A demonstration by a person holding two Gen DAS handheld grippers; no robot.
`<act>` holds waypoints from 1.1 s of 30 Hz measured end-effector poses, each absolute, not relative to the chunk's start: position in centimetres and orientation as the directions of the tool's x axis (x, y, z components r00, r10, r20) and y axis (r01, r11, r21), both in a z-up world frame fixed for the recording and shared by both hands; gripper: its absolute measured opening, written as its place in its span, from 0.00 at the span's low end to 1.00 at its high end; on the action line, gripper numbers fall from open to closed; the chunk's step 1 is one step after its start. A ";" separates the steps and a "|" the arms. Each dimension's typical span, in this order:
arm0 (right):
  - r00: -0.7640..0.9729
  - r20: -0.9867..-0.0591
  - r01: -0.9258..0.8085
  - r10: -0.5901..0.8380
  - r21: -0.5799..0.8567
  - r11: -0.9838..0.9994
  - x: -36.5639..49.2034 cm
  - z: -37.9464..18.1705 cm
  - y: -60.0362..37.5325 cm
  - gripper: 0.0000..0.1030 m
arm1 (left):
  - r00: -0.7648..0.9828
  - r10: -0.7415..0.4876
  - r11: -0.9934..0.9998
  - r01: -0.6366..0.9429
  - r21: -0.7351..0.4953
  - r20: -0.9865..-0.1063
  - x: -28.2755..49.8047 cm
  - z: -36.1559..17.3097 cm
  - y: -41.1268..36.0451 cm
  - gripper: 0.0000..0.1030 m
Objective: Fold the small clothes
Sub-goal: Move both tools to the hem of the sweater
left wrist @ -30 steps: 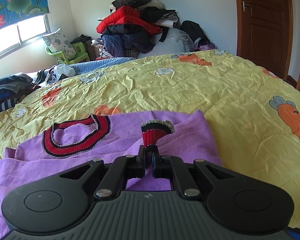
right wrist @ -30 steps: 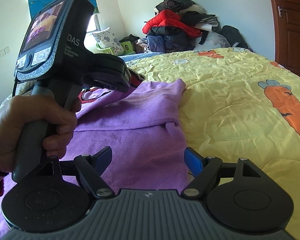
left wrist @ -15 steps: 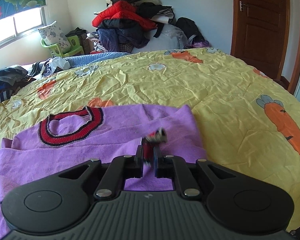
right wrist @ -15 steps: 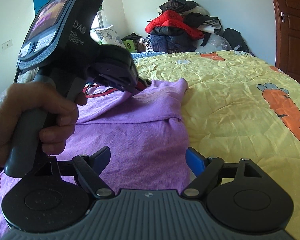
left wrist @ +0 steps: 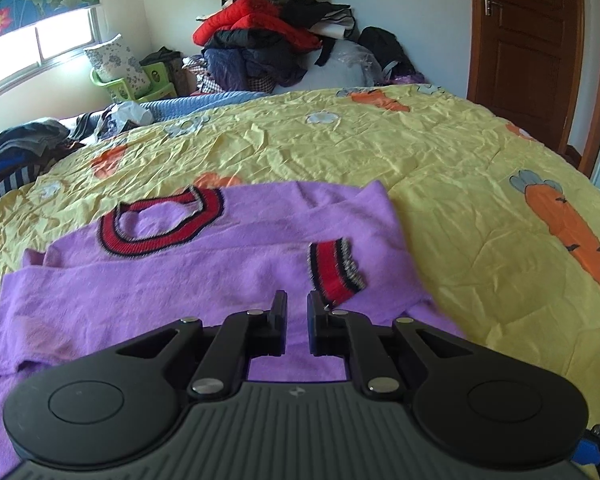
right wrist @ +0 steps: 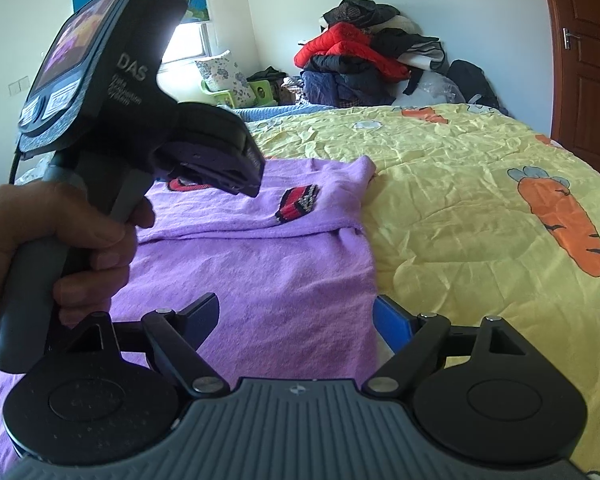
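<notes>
A small purple sweater [left wrist: 204,276] with a red and black collar [left wrist: 160,228] lies on the yellow bedspread [left wrist: 440,168]. Its sleeve is folded across the body, and the red striped cuff [left wrist: 334,270] rests on the purple cloth. My left gripper [left wrist: 297,322] is slightly open and empty, just behind the cuff. In the right wrist view the sweater [right wrist: 268,272] and cuff [right wrist: 298,204] show under the left tool's body [right wrist: 140,120], held by a hand. My right gripper [right wrist: 296,322] is open and empty over the sweater's lower right edge.
A pile of clothes [left wrist: 276,48] is stacked at the far wall. A green basket with a pillow [left wrist: 128,76] stands by the window. More clothes [left wrist: 24,152] lie at the bed's far left. A brown door [left wrist: 536,40] is at the right.
My left gripper has opened and let go of the red cuff, which now lies flat on the sweater. It has drawn back and risen slightly. The right gripper stays open.
</notes>
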State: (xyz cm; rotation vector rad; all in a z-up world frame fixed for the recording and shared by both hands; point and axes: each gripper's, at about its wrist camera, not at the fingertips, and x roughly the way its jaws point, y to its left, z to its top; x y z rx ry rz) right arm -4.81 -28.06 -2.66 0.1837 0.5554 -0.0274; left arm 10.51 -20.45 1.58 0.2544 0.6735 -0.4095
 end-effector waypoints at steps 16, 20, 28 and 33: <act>0.832 -0.550 0.082 0.073 0.251 0.965 -7.5 -3.3 -29.2 0.84 | 0.760 -0.159 0.955 0.280 0.097 -0.630 5.9 0.1 -4.8 0.75; 0.828 -0.555 0.089 0.084 0.277 0.957 -8.0 -3.6 -29.7 0.84 | 0.824 -0.079 0.961 0.213 0.178 -0.561 4.2 0.5 -0.9 0.80; 0.822 -0.559 0.085 0.105 0.302 0.949 -8.8 -3.7 -30.4 0.85 | 0.822 -0.023 0.951 0.193 0.240 -0.570 1.5 -0.2 6.7 0.80; 0.805 -0.572 0.088 0.157 0.377 0.922 -9.6 -4.2 -31.4 0.85 | 0.779 -0.094 0.943 0.268 0.194 -0.620 -0.6 -0.6 11.2 0.80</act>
